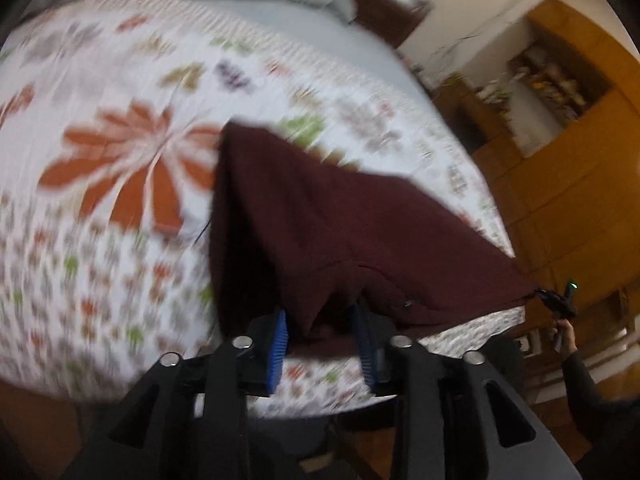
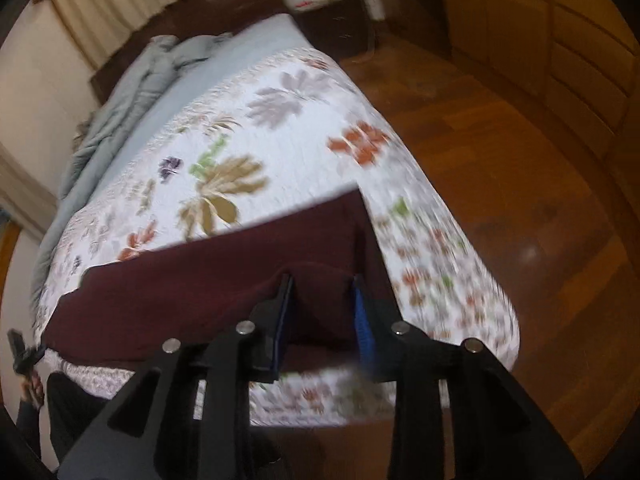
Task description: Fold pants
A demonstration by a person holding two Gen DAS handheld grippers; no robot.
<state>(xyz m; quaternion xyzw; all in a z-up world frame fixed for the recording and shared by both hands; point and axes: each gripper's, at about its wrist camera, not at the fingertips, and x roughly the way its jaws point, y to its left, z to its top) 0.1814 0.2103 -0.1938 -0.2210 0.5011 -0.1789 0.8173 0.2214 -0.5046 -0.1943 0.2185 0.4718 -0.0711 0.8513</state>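
A bed (image 2: 280,92) covered by a floral quilt (image 1: 120,160) fills most of both frames, with a grey duvet (image 2: 132,92) bunched toward the upper left of the right wrist view. The maroon pants (image 1: 320,232) are stretched across the lower centre of each frame, lifted above the quilt's near edge.

The left gripper (image 1: 322,344) is seen holding a bunch of pants fabric between its blue pads (image 1: 280,344); the right gripper (image 2: 324,324) likewise has cloth gathered between its fingers, though blur hides how firmly either grip is set.

The step is judged to be carrying the held edge over for a fold. It is best done with both ends kept level and taut, and lowered together so the edges meet squarely.

Only the left wrist view shows a shelf alcove (image 1: 560,80) at upper right; only the right wrist view shows the wooden floor (image 2: 520,200) and a dark nightstand (image 2: 336,20).
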